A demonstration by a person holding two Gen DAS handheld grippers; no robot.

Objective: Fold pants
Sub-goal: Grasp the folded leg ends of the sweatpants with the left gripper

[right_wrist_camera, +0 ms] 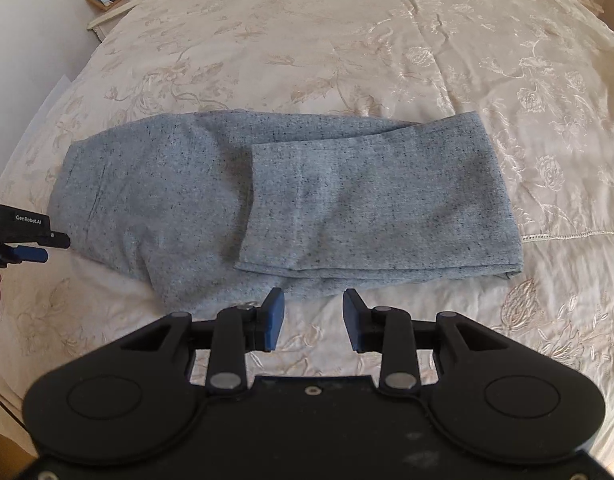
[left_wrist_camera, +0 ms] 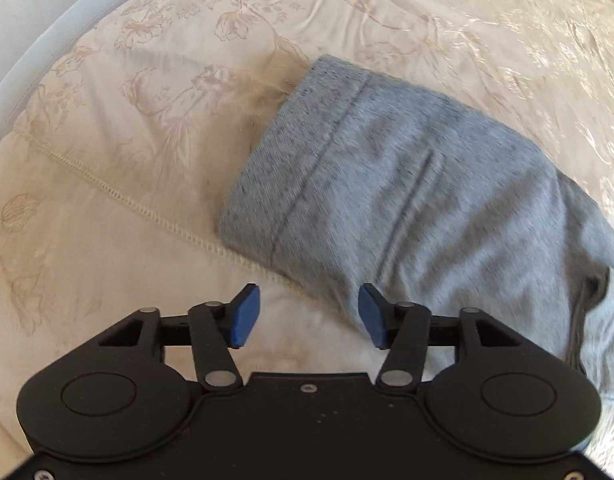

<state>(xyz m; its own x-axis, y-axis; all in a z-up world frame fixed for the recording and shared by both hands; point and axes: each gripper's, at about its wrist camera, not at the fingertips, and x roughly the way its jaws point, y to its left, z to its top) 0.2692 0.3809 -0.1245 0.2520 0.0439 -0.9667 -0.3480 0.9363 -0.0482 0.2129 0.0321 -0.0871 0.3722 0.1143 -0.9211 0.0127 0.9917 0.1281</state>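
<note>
At the left edge of the right wrist view, the left gripper [right_wrist_camera: 47, 249] is seen level with the waistband end of the pants [right_wrist_camera: 267, 196], apparently placed to take that end for the next fold. The pants are spread across the frame's middle on the bedspread [right_wrist_camera: 347, 40], leg ends already doubled over the right part. Both the left gripper [left_wrist_camera: 309, 316] and the right gripper [right_wrist_camera: 313, 320] are held wide apart and empty, just short of the cloth's near edge.

Flecked grey knit pants [right_wrist_camera: 267, 196] lie on a glossy, embroidered cream satin bedspread [right_wrist_camera: 347, 40].
</note>
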